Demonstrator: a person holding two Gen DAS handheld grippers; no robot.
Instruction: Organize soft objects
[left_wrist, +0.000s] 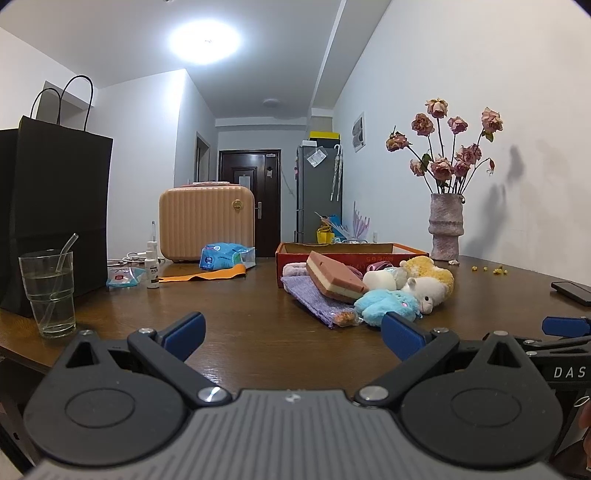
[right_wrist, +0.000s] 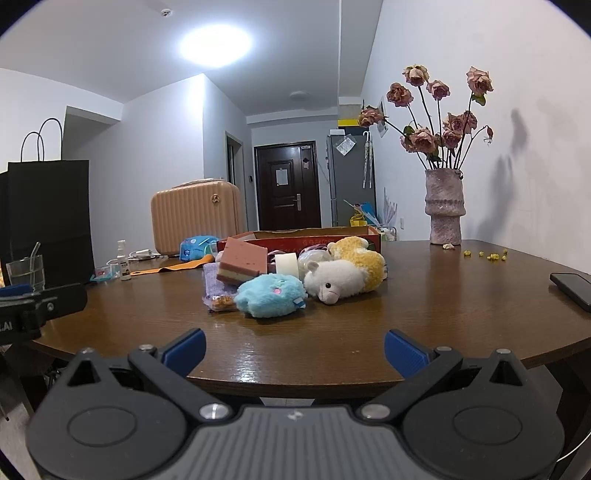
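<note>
Both grippers hang wide open and empty — left gripper (left_wrist: 293, 330), right gripper (right_wrist: 294, 349). At mid-frame on the counter (right_wrist: 443, 295), the soft pile sits before the red box (right_wrist: 295, 242). Start with the blue plush (right_wrist: 271, 293), pinching its middle — its long axis runs left-right, tag rightward.

We could not see inside the red box (right_wrist: 314, 242); its wall hid the contents. The phone (left_wrist: 571, 291) at three o'clock was cut by the edge. The spray bottle's label (right_wrist: 125, 271) was too small to read.
</note>
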